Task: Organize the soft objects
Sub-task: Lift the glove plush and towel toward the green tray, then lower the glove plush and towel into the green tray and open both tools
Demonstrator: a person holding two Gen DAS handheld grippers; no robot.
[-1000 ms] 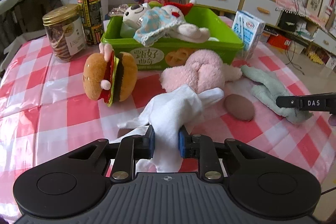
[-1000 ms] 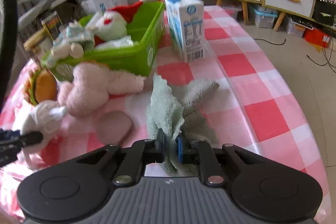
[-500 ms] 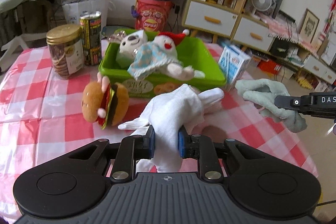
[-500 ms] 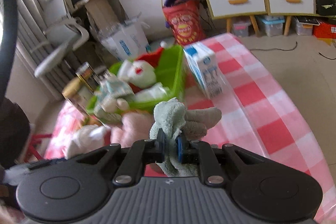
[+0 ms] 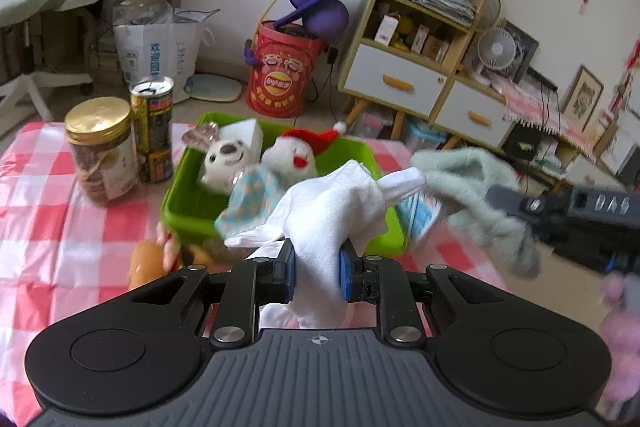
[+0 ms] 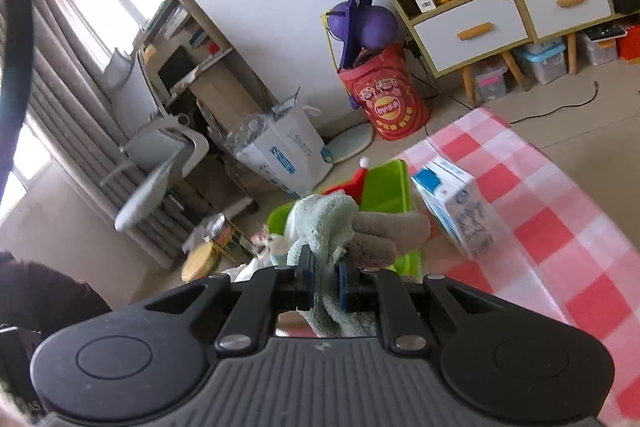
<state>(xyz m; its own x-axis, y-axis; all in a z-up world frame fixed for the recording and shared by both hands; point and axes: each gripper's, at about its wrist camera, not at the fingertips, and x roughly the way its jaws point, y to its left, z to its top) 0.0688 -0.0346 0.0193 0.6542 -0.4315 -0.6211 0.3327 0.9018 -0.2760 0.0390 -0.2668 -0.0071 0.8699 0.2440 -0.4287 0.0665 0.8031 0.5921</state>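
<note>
In the left wrist view, we see our left gripper [image 5: 316, 273] at lower centre, its blue pads clamped on a white cloth [image 5: 328, 215] that bunches up above the jaws and hangs down between them. The cloth is raised off the table, in front of the green bin [image 5: 180, 203] at the middle of the frame. Inside the bin lie a white plush animal [image 5: 226, 157], a plush with a red hat [image 5: 298, 155] and a blue patterned cloth [image 5: 250, 195]. A jar with a gold lid [image 5: 100, 151] and a tall can [image 5: 152, 135] stand on the red-and-white checked tablecloth [image 5: 40, 219] just left of the bin. At the lower left of the bin, an orange plush toy [image 5: 148, 261] shows blurred, partly hidden behind the gripper body.

At the right of that view, our right gripper [image 5: 496, 193] reaches in, closed on a pale green towel [image 5: 472, 183] held in the air beside the white cloth. A milk carton [image 5: 420, 219] shows partly behind the towel.

In the right wrist view, the right gripper [image 6: 326, 277] sits at lower centre, its jaws pinched on the same pale green towel [image 6: 324, 223], which rises above the fingers in front of the green bin [image 6: 384, 187]. The milk carton [image 6: 456, 207] stands on the checked tablecloth [image 6: 560, 235] just right of the bin.
</note>
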